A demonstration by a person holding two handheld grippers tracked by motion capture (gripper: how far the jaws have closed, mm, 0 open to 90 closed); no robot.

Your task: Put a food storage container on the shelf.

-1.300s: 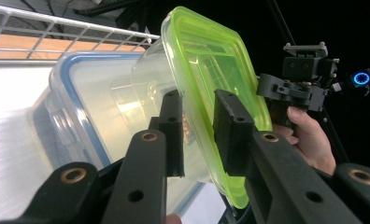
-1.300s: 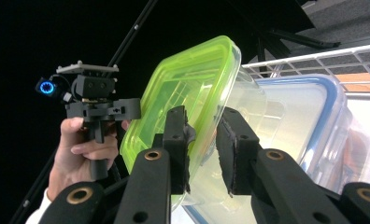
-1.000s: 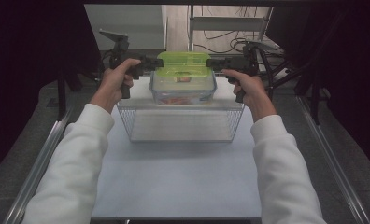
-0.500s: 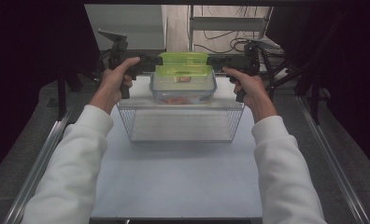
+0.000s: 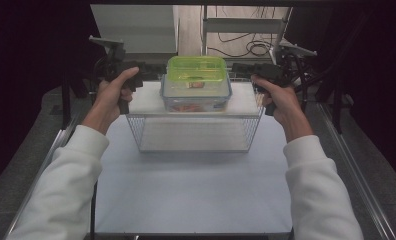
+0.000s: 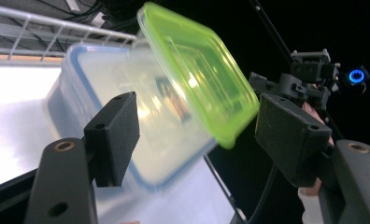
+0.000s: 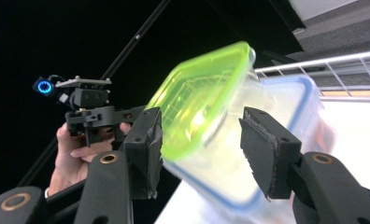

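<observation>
I can't tell what the reddish food [image 5: 188, 106] inside the clear plastic box with the blue-rimmed lid [image 5: 196, 95] is; it looks blurry up close.

Wire mesh rack [image 5: 196, 131] stands on white worktop [image 5: 191, 190], toward far edge. Clear blue-rimmed plastic container [image 5: 196, 95] sits on rack top, centre. Green-lidded plastic container [image 5: 196, 69] stacked on it. Left claw [image 5: 151, 75] just left of stack, right claw [image 5: 238, 70] just right.
</observation>
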